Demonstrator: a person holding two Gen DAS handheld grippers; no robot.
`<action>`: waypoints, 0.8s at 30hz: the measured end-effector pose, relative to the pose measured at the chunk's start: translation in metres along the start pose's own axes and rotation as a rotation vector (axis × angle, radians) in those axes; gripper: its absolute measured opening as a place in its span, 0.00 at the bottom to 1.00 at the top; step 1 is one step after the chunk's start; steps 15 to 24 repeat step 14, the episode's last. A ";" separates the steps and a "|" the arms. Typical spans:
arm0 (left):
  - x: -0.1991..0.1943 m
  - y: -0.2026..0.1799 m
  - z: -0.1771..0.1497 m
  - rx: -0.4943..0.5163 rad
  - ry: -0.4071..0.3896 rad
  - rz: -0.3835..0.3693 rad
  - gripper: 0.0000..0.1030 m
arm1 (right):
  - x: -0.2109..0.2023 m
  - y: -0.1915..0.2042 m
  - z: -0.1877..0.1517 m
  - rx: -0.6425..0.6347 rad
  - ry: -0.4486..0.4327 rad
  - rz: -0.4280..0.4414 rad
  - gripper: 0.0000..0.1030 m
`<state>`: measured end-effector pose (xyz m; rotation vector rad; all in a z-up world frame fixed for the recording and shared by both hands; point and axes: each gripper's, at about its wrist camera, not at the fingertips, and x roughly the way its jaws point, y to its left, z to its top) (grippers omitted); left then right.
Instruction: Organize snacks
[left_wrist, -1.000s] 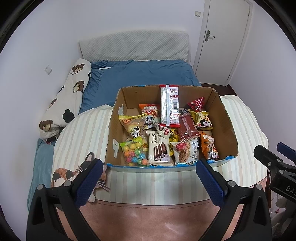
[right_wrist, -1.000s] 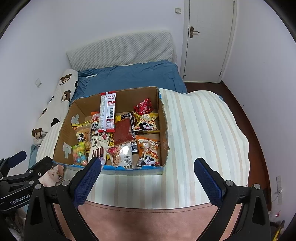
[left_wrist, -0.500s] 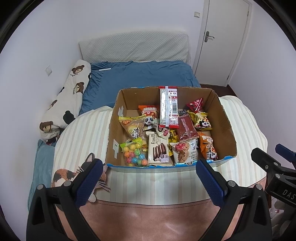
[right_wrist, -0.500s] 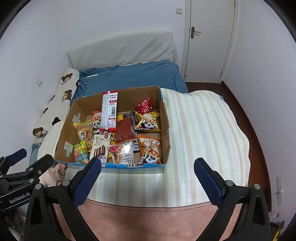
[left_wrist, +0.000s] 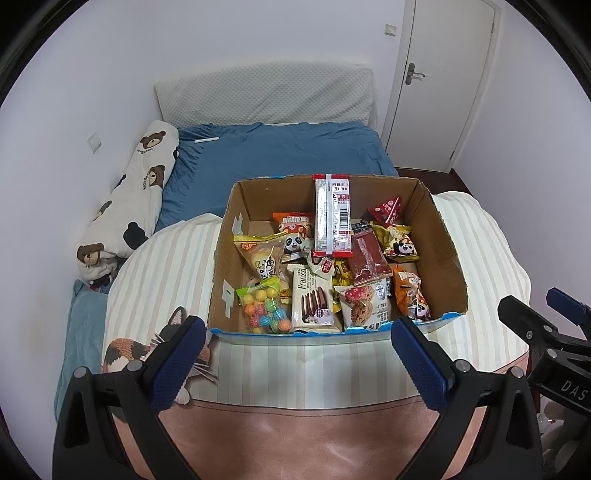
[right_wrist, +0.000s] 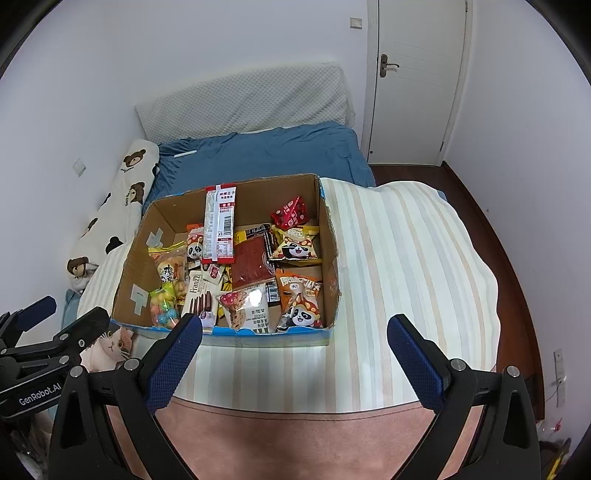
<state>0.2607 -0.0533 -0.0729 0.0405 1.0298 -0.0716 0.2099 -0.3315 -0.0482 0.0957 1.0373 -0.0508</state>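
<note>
- Left wrist view: cardboard box (left_wrist: 448, 254) sits ahead of my left gripper (left_wrist: 297, 350) on the striped cloth (left_wrist: 295, 365) covering the table, its near rim just beyond my fingertips.
- My left fingers (left_wrist: 177, 363) are spread wide and hold nothing.
- Snacks fill the box: a bag of coloured candy balls (left_wrist: 266, 310) at the near left, a Franzzi biscuit pack (left_wrist: 311, 299) just beside it, then a cookie pack (left_wrist: 364, 304) and an orange panda bag (left_wrist: 410, 291) toward the right wall.
- A long red-and-white packet (left_wrist: 332, 216) leans tilted against the far wall, its lower end resting on the other snacks.
- My right gripper (left_wrist: 543, 332) shows at the right edge, off the box.
- A cat print (left_wrist: 125, 349) lies on the cloth at the near left.
- Right wrist view: the same box (right_wrist: 330, 236) lies ahead and to the left of my right gripper (right_wrist: 295, 349), whose fingers (right_wrist: 415, 365) are also spread apart and empty.
- Bare striped cloth (right_wrist: 406, 266) stretches to the right of the box.
- The red triangular pouch (right_wrist: 290, 214) sits in the far right corner, with a dark red flat pack (right_wrist: 249, 264) in the middle.
- My left gripper (right_wrist: 55, 325) shows at the left edge, beside the box's near left corner.
- A blue bed (right_wrist: 266, 155) lies beyond the table.
</note>
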 end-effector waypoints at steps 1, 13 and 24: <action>0.000 0.000 0.000 -0.001 0.000 -0.001 1.00 | 0.000 0.000 0.000 0.001 0.001 0.000 0.99; -0.004 -0.001 0.001 0.007 -0.008 0.004 1.00 | -0.002 0.000 -0.002 0.005 -0.001 -0.002 0.99; -0.005 0.000 0.001 0.009 -0.010 0.004 1.00 | -0.002 0.001 -0.002 0.005 -0.001 -0.002 0.99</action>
